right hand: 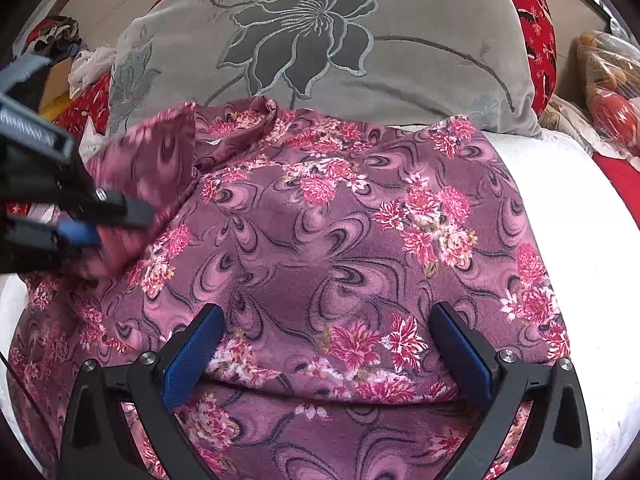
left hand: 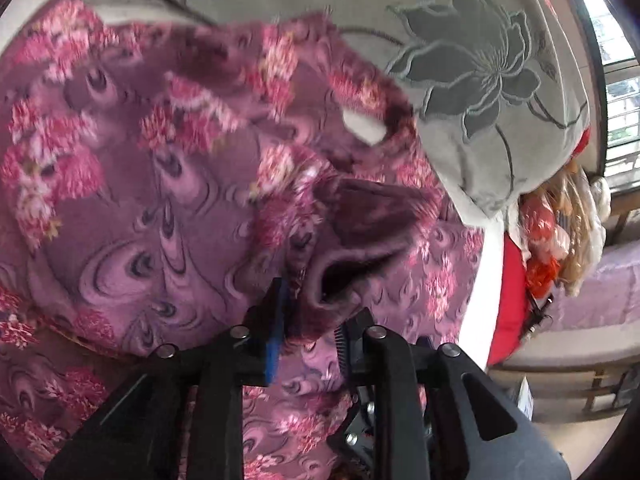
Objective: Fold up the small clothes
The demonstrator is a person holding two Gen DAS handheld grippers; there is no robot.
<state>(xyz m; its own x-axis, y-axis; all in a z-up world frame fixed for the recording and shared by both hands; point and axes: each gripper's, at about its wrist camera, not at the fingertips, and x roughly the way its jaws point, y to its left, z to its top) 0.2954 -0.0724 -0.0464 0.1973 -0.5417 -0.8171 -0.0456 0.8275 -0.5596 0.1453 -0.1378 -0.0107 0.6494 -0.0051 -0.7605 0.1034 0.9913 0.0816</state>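
The left gripper (left hand: 308, 320) pinched a bunched, probably cuff, end of the floral garment (right hand: 320, 240), which lay soft and limp on the white bedding (right hand: 580, 240); hems offered grip. The right gripper (right hand: 326, 356) hovered spread above it.

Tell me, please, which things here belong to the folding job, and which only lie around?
Belong to the job:
- purple floral garment
- left tool, shut on its sleeve
- right tool, open over the garment

Only lying around:
- grey flower pillow
- red patterned cushion
- plastic bags
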